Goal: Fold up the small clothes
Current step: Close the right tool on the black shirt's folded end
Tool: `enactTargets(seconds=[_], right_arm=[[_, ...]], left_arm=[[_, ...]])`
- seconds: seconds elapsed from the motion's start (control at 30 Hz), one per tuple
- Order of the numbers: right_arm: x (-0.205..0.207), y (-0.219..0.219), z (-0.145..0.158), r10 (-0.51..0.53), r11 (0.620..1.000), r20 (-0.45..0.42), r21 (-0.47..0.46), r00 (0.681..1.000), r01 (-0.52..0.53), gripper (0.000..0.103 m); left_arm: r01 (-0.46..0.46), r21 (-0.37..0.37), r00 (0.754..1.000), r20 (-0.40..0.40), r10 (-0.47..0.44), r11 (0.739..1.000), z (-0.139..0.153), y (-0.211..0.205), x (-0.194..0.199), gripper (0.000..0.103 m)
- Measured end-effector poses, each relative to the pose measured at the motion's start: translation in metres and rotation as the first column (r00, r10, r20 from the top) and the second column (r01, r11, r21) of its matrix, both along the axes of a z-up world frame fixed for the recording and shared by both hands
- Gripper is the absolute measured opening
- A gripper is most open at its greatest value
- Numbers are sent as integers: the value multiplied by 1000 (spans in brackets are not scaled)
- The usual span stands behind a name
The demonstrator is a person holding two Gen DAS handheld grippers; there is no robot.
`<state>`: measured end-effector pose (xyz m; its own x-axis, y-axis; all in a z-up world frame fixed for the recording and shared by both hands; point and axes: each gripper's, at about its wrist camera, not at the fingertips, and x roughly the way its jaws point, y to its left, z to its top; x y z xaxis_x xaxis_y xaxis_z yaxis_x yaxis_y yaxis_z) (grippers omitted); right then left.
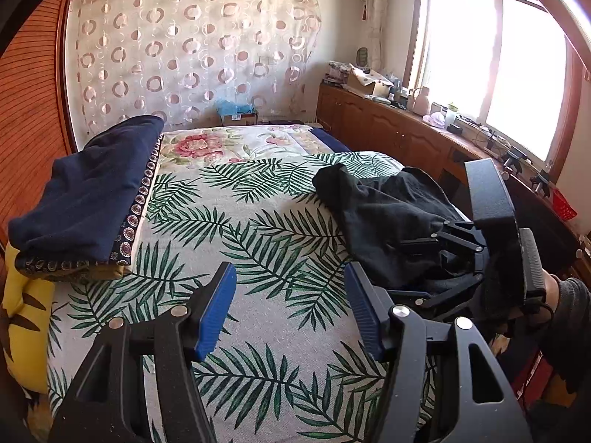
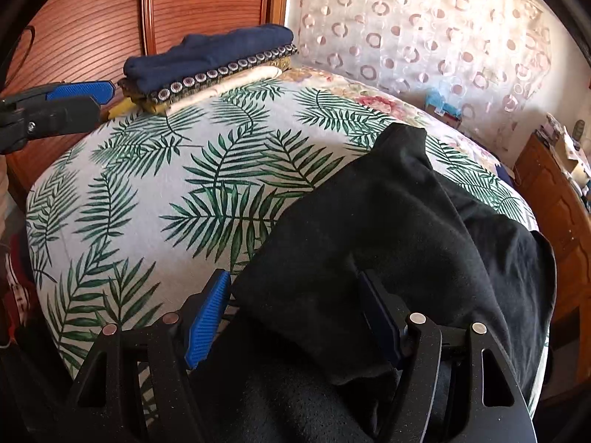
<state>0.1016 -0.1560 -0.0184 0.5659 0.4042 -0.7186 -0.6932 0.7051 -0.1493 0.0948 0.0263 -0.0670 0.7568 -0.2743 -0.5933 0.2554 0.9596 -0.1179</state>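
My left gripper (image 1: 291, 310) hangs wide open over the leaf-print bedspread (image 1: 258, 229), its blue pads (image 1: 216, 310) well apart with nothing between them and nothing touching them. My right gripper (image 2: 295, 321) is spread open too, and the black garment (image 2: 388, 229) lies across it — the cloth is bunched in the gap between the fingers, draped over the right-hand pad and spilling down over the gripper body toward me, but the pads are not pressed together on it. In the left wrist view that same garment lies rumpled on the right side of the bed, running from the middle of the leaf print to where my right gripper sits under its near end. On the far left corner of the bed, against the wooden headboard (image 2: 92, 37), sits a stack of folded clothes (image 1: 88, 199) — a navy piece on top, a band of round trim under it, well apart from both grippers
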Motion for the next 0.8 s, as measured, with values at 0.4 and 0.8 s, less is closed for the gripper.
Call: enactTargets(seconds=[0.4,0.8], right_arm=[[8,-9,2,-51,992,-13,116,999,52,16],[35,-70,58,-209,964,143,197,967,179,12]], left_arm=[[24,11,1000,-16,-24,1000,-11,-14,-4,62],[52,10,998,-28,-51,999,-15,-27,-6,62]])
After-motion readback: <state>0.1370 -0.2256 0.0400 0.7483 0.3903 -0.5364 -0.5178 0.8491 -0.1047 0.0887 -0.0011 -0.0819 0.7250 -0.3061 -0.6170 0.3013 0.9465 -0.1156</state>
